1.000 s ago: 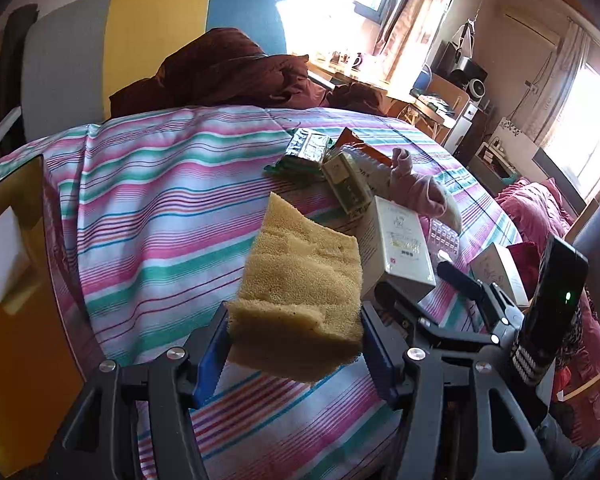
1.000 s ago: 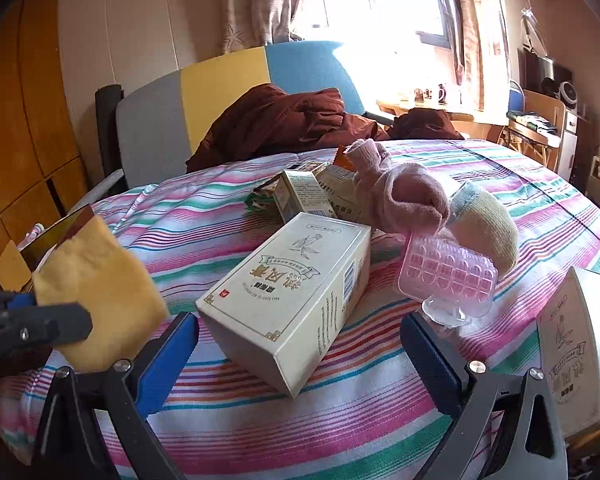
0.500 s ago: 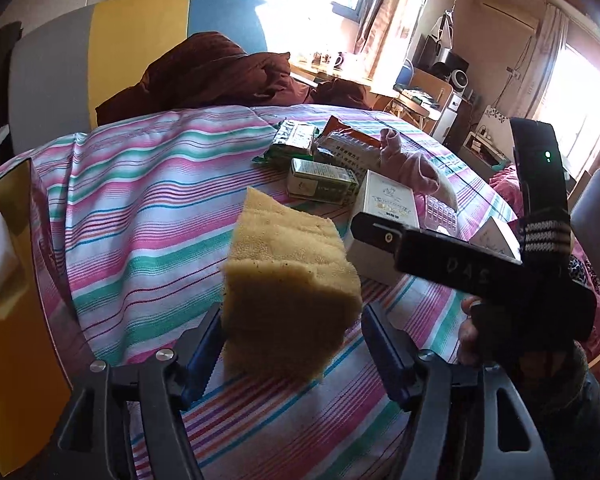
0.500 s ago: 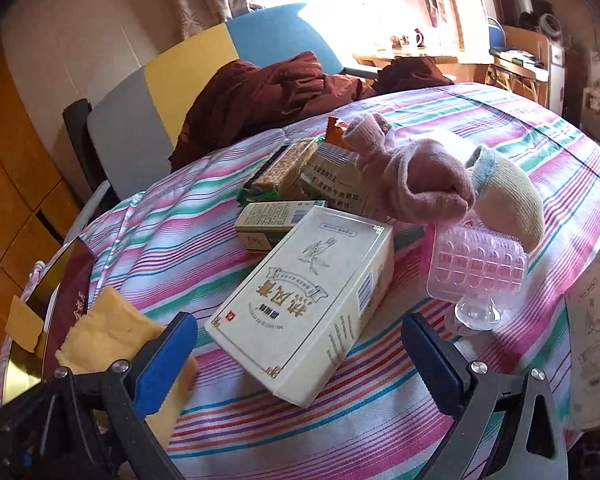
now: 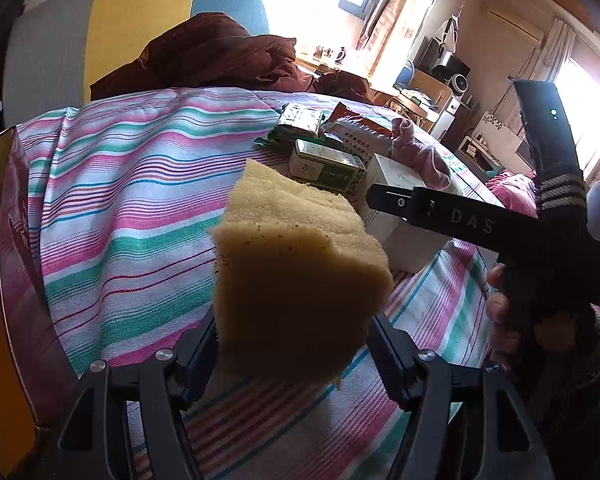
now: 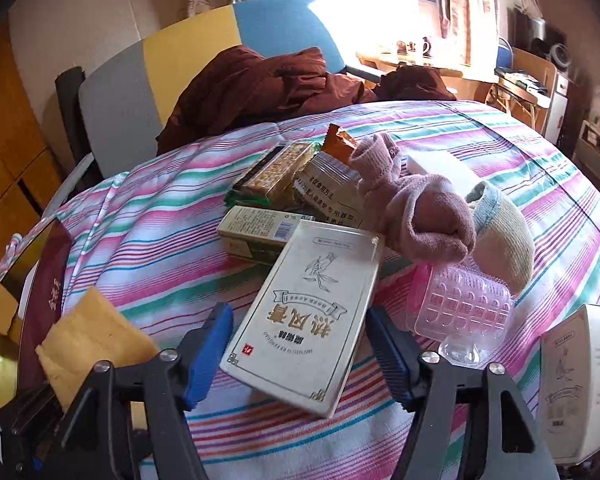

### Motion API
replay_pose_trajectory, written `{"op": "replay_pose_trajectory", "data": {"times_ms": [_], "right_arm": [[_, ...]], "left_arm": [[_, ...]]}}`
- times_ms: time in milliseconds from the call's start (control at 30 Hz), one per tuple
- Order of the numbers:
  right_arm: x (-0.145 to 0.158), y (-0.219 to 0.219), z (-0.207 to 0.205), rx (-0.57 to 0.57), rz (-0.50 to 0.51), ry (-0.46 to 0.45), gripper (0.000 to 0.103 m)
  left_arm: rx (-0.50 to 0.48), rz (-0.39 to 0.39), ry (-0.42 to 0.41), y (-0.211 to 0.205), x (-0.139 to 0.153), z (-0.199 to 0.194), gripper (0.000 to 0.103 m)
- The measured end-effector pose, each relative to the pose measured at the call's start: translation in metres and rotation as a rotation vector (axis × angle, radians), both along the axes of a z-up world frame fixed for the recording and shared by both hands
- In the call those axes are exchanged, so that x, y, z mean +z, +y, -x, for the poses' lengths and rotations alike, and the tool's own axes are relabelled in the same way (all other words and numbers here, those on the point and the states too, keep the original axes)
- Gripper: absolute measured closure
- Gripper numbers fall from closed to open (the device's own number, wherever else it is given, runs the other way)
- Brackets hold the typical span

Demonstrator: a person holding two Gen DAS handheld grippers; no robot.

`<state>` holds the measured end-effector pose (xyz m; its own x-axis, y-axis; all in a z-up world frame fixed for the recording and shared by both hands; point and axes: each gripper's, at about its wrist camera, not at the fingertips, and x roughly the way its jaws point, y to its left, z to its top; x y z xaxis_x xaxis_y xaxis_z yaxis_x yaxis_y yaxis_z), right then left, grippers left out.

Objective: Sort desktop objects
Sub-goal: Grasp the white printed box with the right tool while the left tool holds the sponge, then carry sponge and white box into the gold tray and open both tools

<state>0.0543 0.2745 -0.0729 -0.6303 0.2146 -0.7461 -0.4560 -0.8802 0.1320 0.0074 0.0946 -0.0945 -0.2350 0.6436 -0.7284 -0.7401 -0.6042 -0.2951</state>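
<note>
At the bottom centre of the left wrist view, the left gripper (image 5: 296, 340) holds a yellow sponge (image 5: 296, 280) pinched between its jaws, lifted clear of the striped tablecloth (image 5: 120, 208). A second ago the sponge sat in the same grip, so that hold is unchanged; what has changed is on the other side: the right gripper (image 6: 300, 344) has swung over and come down until its spread jaws bracket the near end of the cream medicine box (image 6: 312, 308), which earlier lay further ahead of it. The jaws do not yet press on the box, so I judge the grasp is being lined up, not made. This suggests the sorting now runs with both hands, the sponge on its way to the maroon box (image 5: 16, 280) at the left edge. The right wrist view shows what the left cannot: the pile behind the medicine box, with a pink sock (image 6: 416, 216), a clear pink studded piece (image 6: 460, 308) and a second cream carton (image 6: 580, 380) at lower right. The left view alone shows the right tool's black body (image 5: 480, 220) from outside and the person's fingers (image 5: 500, 308) around its handle.
</note>
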Motion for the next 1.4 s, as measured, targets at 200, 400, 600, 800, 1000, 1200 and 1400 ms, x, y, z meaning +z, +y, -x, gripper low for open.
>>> {"op": "replay_pose_trajectory", "data": {"times_ms": [200,400,600,800,1000,1200,1400], "right_arm": [[0.004,-0.006,-0.015,0.11,-0.024,-0.027,0.048],[-0.013,0.001,-0.004,0.174,-0.01,-0.089,0.043],[-0.02,0.005,-0.005,0.174,-0.027,-0.054,0.05],[-0.017,-0.005,-0.02,0.219,-0.018,-0.022,0.051],[-0.007,-0.012,-0.032,0.232,0.001,0.021,0.051],[0.014,-0.035,-0.026,0.3,-0.018,0.071,0.051],[0.036,-0.083,0.001,0.443,-0.03,0.113,0.051]], "left_arm": [[0.036,-0.054,-0.072,-0.006,-0.003,0.008,0.033],[0.067,-0.028,-0.056,-0.002,0.003,0.006,0.037],[0.063,-0.007,0.062,0.003,0.017,-0.006,0.041],[0.038,-0.021,0.068,0.004,0.016,-0.01,0.045],[0.028,-0.085,0.085,-0.01,0.036,-0.024,0.045],[0.084,-0.155,0.128,-0.043,0.069,-0.033,0.045],[0.243,-0.177,0.126,-0.103,0.083,-0.017,0.045]]}}
